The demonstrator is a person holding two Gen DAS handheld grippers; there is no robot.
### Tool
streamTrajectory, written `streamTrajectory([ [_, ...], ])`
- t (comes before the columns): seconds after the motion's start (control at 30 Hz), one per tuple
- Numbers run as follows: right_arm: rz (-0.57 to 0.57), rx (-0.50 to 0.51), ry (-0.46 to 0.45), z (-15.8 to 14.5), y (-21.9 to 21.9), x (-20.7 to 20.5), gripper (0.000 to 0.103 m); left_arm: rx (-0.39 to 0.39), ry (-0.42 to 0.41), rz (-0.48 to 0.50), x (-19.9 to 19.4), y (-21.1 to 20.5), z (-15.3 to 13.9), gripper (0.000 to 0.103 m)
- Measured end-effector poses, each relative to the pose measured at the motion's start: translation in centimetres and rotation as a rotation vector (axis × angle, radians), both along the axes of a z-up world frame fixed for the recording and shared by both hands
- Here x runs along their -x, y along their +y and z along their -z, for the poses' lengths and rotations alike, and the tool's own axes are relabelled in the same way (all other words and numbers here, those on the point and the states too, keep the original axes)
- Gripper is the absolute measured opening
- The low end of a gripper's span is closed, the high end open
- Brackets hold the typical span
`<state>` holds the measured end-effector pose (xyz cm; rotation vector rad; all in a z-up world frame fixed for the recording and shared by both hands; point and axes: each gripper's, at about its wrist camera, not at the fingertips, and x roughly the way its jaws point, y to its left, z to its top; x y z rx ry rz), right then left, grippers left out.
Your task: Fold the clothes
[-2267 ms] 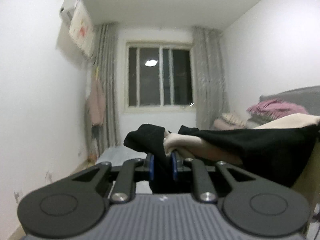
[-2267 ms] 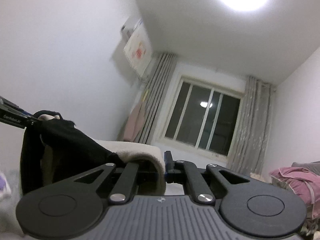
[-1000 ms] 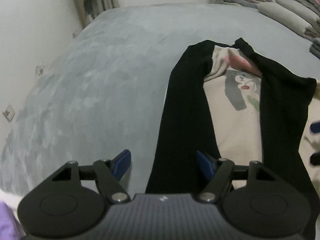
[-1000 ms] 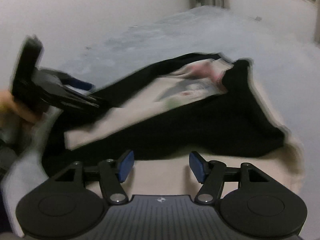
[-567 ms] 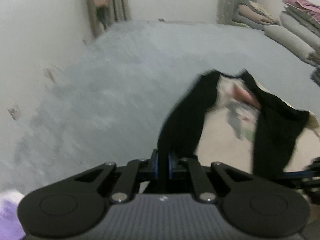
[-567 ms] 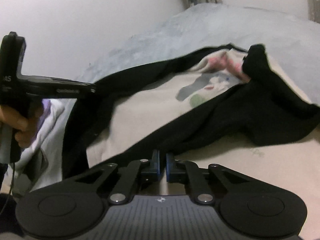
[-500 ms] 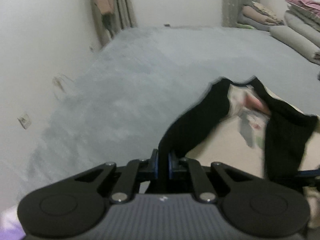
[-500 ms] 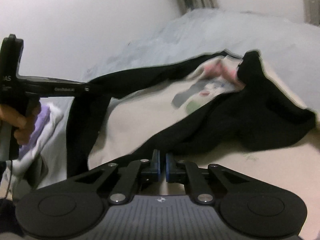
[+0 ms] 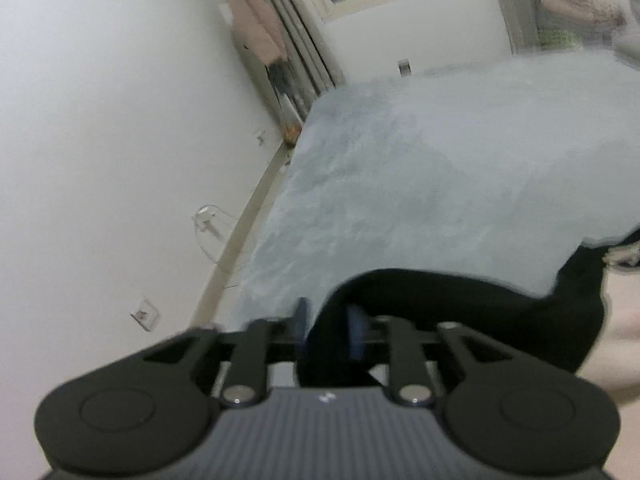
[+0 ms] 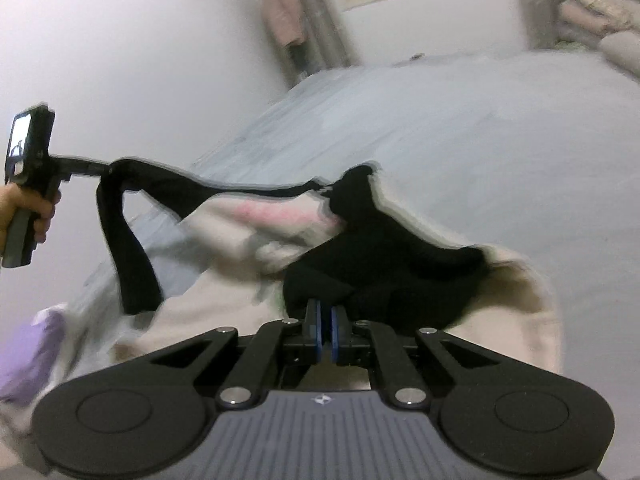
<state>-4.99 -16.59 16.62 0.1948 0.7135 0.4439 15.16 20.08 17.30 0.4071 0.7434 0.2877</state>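
Sweatshirt (image 10: 248,236), lying flat a second ago, now lifts off the bed (image 9: 440,168) with my left tongs (image 9: 327,330) and right tongs (image 10: 325,334) each clamped on black fabric, starting a fold.

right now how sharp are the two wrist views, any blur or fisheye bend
Left wrist view: left gripper sharp, black sleeve and window soft, wall line bowed. Right wrist view: right gripper sharp, shirt smeared by motion, edges ragged.
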Motion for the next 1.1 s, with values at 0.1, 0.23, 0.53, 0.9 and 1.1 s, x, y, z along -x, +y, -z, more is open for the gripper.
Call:
streamTrajectory([
  [0.1, 0.055, 0.013, -0.01, -0.1, -1.5, -0.4, 0.006, -0.081, -0.021, -0.068, -0.1, -0.1, 1.6, 0.054],
  [0.23, 0.092, 0.035, -0.004, 0.3, -2.5, -0.8, 0.006, 0.231, -0.036, -0.004, 5.3, -0.6, 1.2, 0.055],
  [0.53, 0.165, 0.034, -0.058, -1.5, -5.2, -0.1, 0.006, 0.505, 0.132, 0.115, 17.2, -4.4, 8.4, 0.061],
  [0.9, 0.115, 0.09, -0.081, -2.8, -5.4, -2.4, 0.006, 0.745, 0.098, 0.012, 20.0, -3.3, 10.8, 0.006],
  [1.1, 0.364, 0.217, -0.151, -7.6, -6.4, -10.8, 0.006, 0.714, 0.03, 0.0, 21.4, -4.7, 9.9, 0.006],
])
